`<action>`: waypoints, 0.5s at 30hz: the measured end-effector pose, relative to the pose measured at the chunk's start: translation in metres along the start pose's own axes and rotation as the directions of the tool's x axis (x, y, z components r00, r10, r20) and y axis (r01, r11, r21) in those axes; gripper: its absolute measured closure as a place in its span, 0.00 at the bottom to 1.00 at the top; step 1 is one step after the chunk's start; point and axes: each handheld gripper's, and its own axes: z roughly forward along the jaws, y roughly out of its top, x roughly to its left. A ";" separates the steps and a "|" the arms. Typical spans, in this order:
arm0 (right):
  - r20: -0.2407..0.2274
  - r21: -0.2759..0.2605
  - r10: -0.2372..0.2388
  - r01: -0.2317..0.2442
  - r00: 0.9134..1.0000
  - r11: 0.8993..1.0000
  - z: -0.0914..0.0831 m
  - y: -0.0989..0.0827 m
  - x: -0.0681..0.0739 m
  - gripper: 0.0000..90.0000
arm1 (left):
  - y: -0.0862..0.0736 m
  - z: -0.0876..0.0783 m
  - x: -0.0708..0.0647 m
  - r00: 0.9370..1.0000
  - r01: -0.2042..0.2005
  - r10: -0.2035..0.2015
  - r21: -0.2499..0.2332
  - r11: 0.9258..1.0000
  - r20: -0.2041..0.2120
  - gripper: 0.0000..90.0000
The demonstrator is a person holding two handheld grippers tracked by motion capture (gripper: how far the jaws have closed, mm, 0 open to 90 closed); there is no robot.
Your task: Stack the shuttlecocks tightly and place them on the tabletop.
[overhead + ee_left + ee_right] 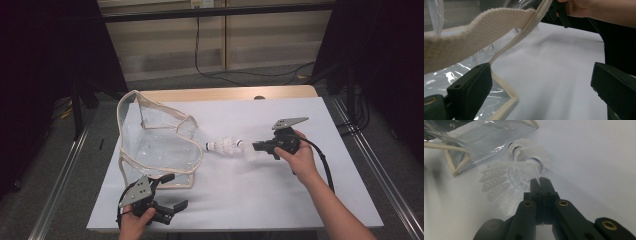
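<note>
A clear plastic bag (160, 145) with cream trim lies open at the left of the white table (280, 200). Right of its mouth lie white shuttlecocks (225, 146), close together. My right gripper (255, 146) points left at them, shut on the feather rim of the nearest shuttlecock (506, 182); its jaws (540, 180) meet with the thin white edge pinched at the tips. Near the front edge my left gripper (179, 190) stands open beside the bag's near corner. Between its wide jaws (541, 87) there is nothing, and the bag's woven strap (474, 32) hangs in front of it.
The bag's cream edging (506, 87) runs just beside the left jaw. A hand and forearm (584, 10) with the right gripper cross the top of the left gripper view. Dark curtains and metal rails (65, 170) flank the table; a black cable (320, 155) trails from the right gripper.
</note>
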 end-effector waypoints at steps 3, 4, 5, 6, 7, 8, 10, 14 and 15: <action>-0.006 -0.001 -0.009 0.009 1.000 1.000 0.003 0.001 0.000 1.00 | 0.000 0.000 0.000 1.000 0.000 0.000 0.000 1.000 0.000 0.04; -0.007 -0.001 -0.009 0.009 1.000 1.000 0.004 0.001 0.000 1.00 | 0.000 0.000 0.000 1.000 0.000 0.000 0.000 1.000 -0.001 0.04; -0.009 -0.001 -0.011 0.011 1.000 1.000 0.004 0.002 0.000 1.00 | 0.000 0.000 0.000 1.000 0.000 0.000 0.000 1.000 -0.001 0.04; -0.009 -0.002 -0.011 0.011 1.000 1.000 0.005 0.002 0.000 1.00 | 0.000 0.000 0.000 1.000 -0.001 0.001 0.001 1.000 -0.001 0.04; -0.006 0.001 -0.013 0.013 1.000 1.000 0.006 0.002 0.000 1.00 | 0.000 0.000 0.000 1.000 -0.001 0.001 0.001 1.000 -0.001 0.04; -0.002 0.005 -0.015 0.015 1.000 1.000 0.006 0.003 0.000 1.00 | 0.000 -0.001 0.000 1.000 -0.002 0.002 0.001 1.000 -0.001 0.04; -0.002 0.007 -0.012 0.012 1.000 1.000 0.008 0.004 0.000 1.00 | 0.000 -0.001 0.000 1.000 -0.002 0.002 0.001 1.000 -0.001 0.04; 0.004 0.009 -0.014 0.014 1.000 1.000 0.009 0.006 -0.002 1.00 | 0.000 -0.001 0.000 1.000 -0.002 0.002 0.001 1.000 -0.002 0.04; 0.002 0.008 -0.013 0.013 1.000 1.000 0.010 0.006 -0.002 1.00 | 0.000 -0.001 0.000 1.000 -0.001 0.001 0.000 1.000 -0.003 0.04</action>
